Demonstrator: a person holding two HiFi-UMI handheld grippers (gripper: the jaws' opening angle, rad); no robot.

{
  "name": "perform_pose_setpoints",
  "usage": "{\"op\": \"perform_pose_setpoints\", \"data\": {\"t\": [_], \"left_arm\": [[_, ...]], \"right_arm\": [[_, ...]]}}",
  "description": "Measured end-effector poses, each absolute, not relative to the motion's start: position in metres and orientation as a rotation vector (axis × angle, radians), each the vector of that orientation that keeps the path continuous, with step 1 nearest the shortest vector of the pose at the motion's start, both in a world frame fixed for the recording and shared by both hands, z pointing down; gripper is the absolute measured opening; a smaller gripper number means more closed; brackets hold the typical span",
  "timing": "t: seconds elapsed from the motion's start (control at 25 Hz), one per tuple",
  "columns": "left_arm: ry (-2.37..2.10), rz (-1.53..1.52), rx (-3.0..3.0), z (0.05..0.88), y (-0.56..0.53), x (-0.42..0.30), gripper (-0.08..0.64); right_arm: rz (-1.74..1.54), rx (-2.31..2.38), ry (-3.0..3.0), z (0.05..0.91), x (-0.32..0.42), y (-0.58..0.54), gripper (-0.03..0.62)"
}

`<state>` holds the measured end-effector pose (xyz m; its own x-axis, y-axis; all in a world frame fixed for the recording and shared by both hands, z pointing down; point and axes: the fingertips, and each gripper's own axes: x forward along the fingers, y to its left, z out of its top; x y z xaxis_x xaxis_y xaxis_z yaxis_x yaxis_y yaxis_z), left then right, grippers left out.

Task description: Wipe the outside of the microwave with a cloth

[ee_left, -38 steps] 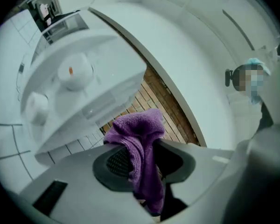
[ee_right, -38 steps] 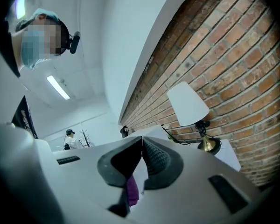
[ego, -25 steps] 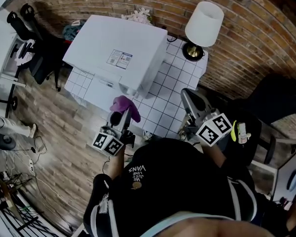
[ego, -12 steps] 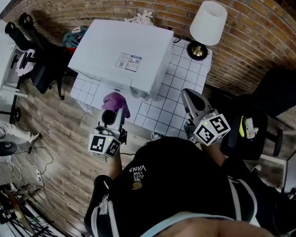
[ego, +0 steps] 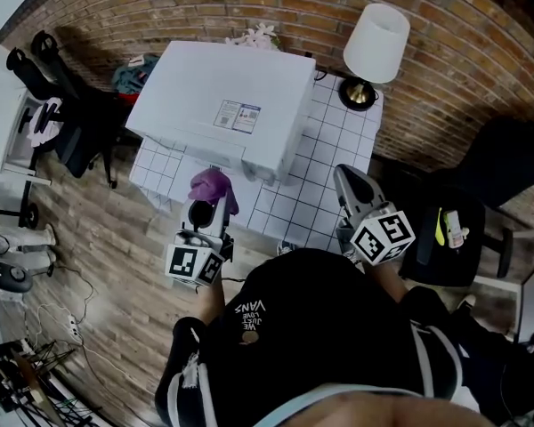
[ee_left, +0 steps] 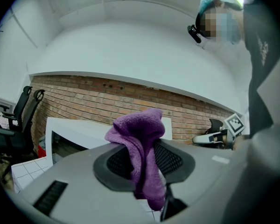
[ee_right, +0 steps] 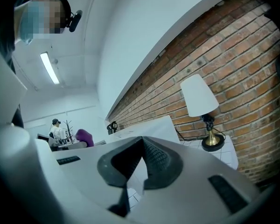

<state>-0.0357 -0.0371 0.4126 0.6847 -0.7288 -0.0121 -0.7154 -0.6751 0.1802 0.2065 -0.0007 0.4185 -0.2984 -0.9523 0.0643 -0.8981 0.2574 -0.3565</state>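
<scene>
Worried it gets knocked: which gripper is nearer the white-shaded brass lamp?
Right. The right gripper is just short of the white-shaded brass lamp; the left gripper, holding a purple cloth, is farther left.

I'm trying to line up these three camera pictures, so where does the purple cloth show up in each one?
Head view: purple cloth left of centre, just in front of the microwave.
Left gripper view: cloth dead centre, clamped in the left claw.
Right gripper view: cloth small, left of centre.
Shared landmark: the microwave, white, seen in all three views.
</scene>
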Motion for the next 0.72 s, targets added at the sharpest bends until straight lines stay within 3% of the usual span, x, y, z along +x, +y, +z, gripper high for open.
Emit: {"op": "perform_pose_setpoints", "data": {"t": [0.72], "left_arm": [[-1.196,-0.126,2.689,0.4197,-0.0322,-0.0398,0.13]], "right_arm": [[-0.486,-1.761,2.368,0.4178,0.2055,-0.0003,-0.002]]}}
